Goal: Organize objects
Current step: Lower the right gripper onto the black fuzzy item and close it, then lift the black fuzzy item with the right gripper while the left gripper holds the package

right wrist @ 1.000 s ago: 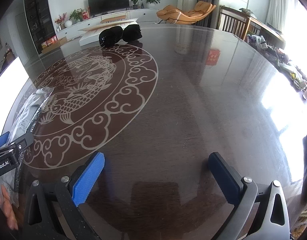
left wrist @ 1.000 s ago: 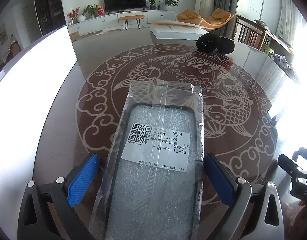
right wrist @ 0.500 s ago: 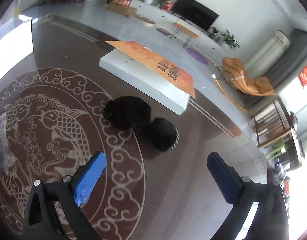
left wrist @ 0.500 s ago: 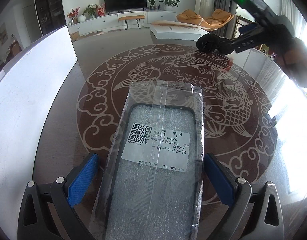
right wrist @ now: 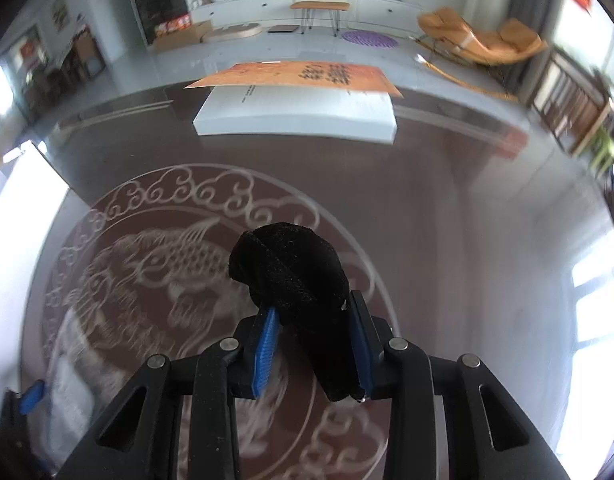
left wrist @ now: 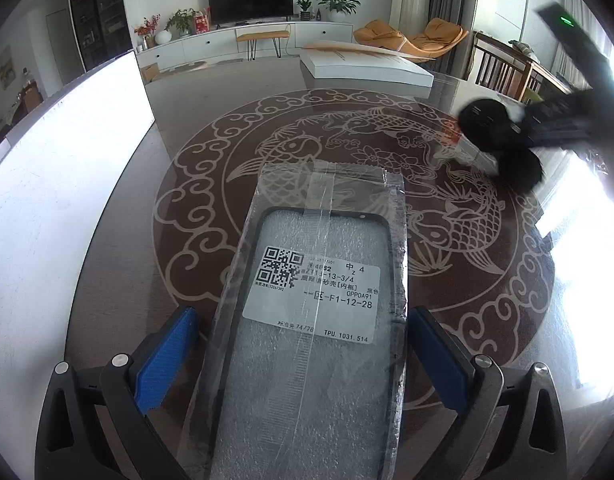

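Black fuzzy fabric bundle point(right wrist: 291, 276), two soft lobes: you have it pinched in the right gripper point(right wrist: 313, 346), whose jaws have just been closing, with the near lobe squeezed between the blue pads point(right wrist: 267, 340). In the left wrist view it looks clear of the dark glass-topped table point(right wrist: 487, 240) with the carp inlay, though that view is blurred. It reads as light and squashy, so it won't slip easily, but the free lobe will likely flop and swing. Judging by the bulge, the grip sits close to the waist between the lobes, which is the sensible spot; move smoothly.

Clear-bagged black phone case with white label point(left wrist: 311, 320): lies flat on the table between the left gripper point(left wrist: 303, 356) fingers, jaws spread wide, pads not touching it. Expect light, semi-stiff, slick plastic film. Take it across the long edges of the frame, not the loose bag margin, which will probably slide.

White flat box with orange sheet on top point(right wrist: 299, 108) sits at the far side, well apart.
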`<state>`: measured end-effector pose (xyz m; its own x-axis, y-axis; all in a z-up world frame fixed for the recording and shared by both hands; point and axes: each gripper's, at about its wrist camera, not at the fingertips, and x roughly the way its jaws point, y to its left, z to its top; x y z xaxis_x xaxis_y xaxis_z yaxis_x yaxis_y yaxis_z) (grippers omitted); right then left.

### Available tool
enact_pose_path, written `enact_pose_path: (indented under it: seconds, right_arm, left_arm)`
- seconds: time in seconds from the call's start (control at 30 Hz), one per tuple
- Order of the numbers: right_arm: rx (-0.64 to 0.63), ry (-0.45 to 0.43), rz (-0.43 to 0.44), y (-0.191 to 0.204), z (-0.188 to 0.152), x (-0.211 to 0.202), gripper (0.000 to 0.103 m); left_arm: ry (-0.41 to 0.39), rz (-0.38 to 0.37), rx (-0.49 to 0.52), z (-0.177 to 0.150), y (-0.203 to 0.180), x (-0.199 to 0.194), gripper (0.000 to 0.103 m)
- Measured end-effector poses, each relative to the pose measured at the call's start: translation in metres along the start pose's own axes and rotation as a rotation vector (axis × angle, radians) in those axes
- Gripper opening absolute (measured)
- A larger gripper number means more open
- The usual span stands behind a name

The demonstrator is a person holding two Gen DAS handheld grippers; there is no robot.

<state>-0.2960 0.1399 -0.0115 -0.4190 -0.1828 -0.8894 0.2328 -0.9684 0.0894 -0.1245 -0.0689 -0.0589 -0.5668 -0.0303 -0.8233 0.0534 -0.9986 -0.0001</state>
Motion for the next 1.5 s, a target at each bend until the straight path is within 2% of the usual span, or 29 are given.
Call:
enact_pose_path:
  seconds: [0.1, 0.2, 0.3, 0.33, 0.37, 0.43, 0.5, 0.57, 0.77, 1.03, 1.4, 1.5]
  right_arm:
    - [0.115, -0.001, 0.089, 0.002, -0.077, -0.039, 0.035]
    - [0.198, -0.015, 0.146, 0.007, -0.129, -0.064, 0.035]
    - [0.171, -0.089, 0.077, 0.02, -0.154, -0.075, 0.041]
    - [0.131, -0.117, 0.035, 0.027, -0.159, -0.072, 0.046]
    - [0.097, -0.13, -0.006, 0.033, -0.161, -0.068, 0.052]
    - [0.043, -0.121, -0.058, 0.039, -0.168, -0.057, 0.054]
    - [0.033, -0.118, -0.072, 0.039, -0.167, -0.049, 0.061]
    - [0.033, -0.125, -0.07, 0.04, -0.166, -0.046, 0.074]
    - [-0.022, -0.128, -0.109, 0.052, -0.168, -0.033, 0.091]
    - [-0.017, -0.129, -0.107, 0.052, -0.171, -0.03, 0.101]
    - [-0.023, -0.134, -0.101, 0.051, -0.17, -0.027, 0.103]
    - [-0.033, -0.131, -0.089, 0.05, -0.171, -0.029, 0.103]
  left_arm:
    - [0.0, 0.002, 0.0, 0.0, 0.0, 0.0, 0.103]
    - [0.0, 0.003, 0.0, 0.001, 0.0, 0.0, 0.103]
    - [-0.001, 0.003, 0.0, 0.0, 0.0, 0.0, 0.103]
    - [0.0, 0.004, 0.0, 0.0, 0.0, 0.0, 0.103]
    - [-0.001, 0.004, 0.0, 0.0, 0.0, 0.0, 0.103]
    - [-0.001, 0.003, 0.0, 0.0, 0.0, 0.0, 0.103]
    - [-0.001, 0.003, 0.0, 0.001, 0.0, 0.0, 0.103]
    - [-0.001, 0.004, 0.0, 0.001, 0.0, 0.0, 0.103]
    - [-0.001, 0.002, -0.001, 0.001, 0.0, 0.0, 0.103]
    - [-0.001, 0.002, -0.001, 0.001, 0.0, 0.0, 0.103]
    - [0.0, 0.001, -0.001, 0.001, 0.0, 0.001, 0.103]
    - [0.034, -0.007, 0.009, 0.005, 0.0, 0.003, 0.103]
